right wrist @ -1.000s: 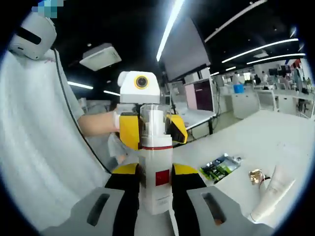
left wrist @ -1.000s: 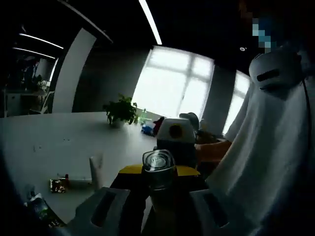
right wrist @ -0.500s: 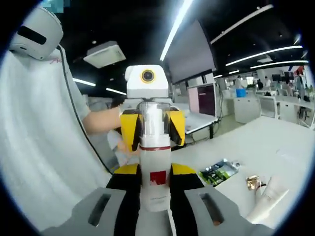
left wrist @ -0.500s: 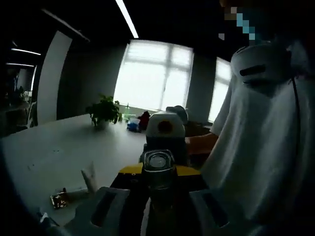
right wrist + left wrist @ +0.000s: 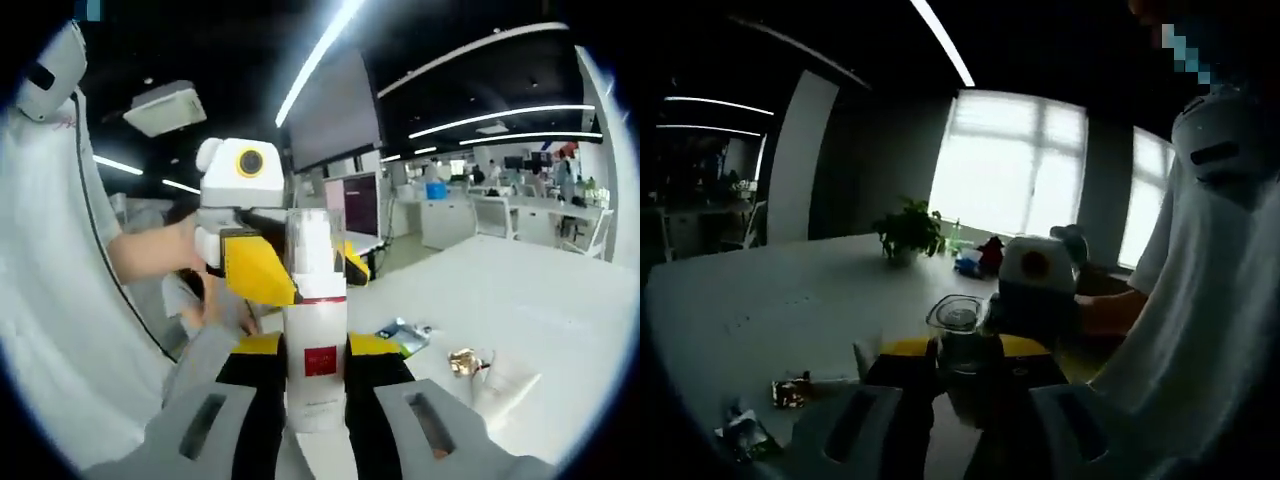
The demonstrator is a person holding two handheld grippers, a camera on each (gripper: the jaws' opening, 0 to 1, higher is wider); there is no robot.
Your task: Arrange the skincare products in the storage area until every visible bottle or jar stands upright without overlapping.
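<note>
Right tongs (image 5: 315,395) are clamped on an upright white pump bottle (image 5: 315,350); left tongs (image 5: 285,275) are closed around its clear cap (image 5: 313,245), above the counter (image 5: 540,300).

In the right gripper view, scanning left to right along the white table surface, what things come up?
White pump bottle held between the right gripper jaws → green sachet lying flat → small gold-wrapped item → white tube lying on the table.
</note>
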